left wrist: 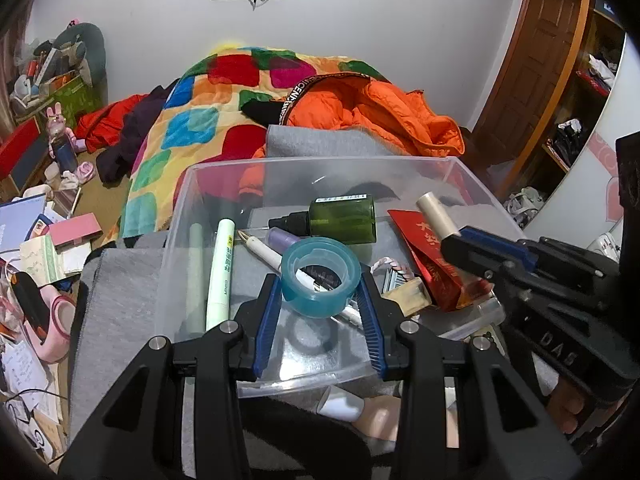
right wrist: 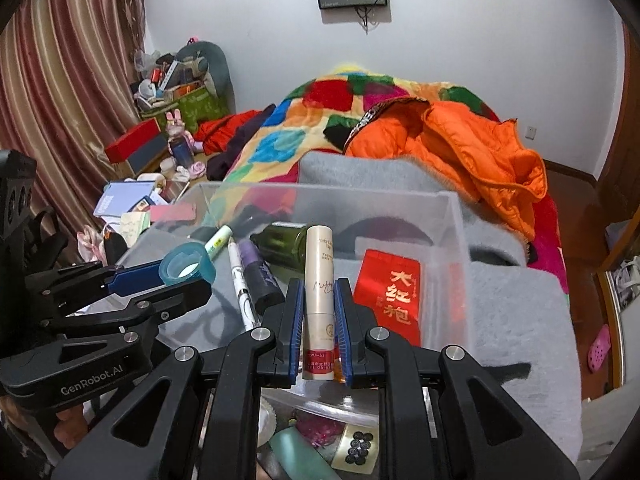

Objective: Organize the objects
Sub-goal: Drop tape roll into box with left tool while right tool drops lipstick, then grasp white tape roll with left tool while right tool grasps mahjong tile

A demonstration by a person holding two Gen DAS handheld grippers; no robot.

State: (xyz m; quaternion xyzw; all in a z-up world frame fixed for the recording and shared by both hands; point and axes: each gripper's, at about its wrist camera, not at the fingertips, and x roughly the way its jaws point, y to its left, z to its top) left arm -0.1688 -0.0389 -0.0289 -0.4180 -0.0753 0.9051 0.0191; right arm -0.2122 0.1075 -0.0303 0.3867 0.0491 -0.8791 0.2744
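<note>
My left gripper [left wrist: 319, 285] is shut on a teal tape roll [left wrist: 319, 280] and holds it above a clear plastic box [left wrist: 320, 168]. My right gripper [right wrist: 319, 288] is shut on a cream cosmetic tube [right wrist: 319, 288], held upright over the same box [right wrist: 458, 216]. The box holds a green bottle [left wrist: 344, 218], a light green pen [left wrist: 222, 268], a white pen [left wrist: 260, 250], a purple tube [right wrist: 260, 276] and a red packet [right wrist: 390, 292]. The tube [left wrist: 436, 214] and right gripper [left wrist: 472, 248] show at the right of the left wrist view; the tape [right wrist: 187, 266] shows at the left of the right wrist view.
The box rests on grey cloth [right wrist: 520, 312] on a bed with a patchwork blanket [left wrist: 188, 128] and an orange jacket [left wrist: 380, 108]. Cluttered papers and boxes [left wrist: 44, 240] lie at the left. More small items [right wrist: 320, 440] lie below my right gripper.
</note>
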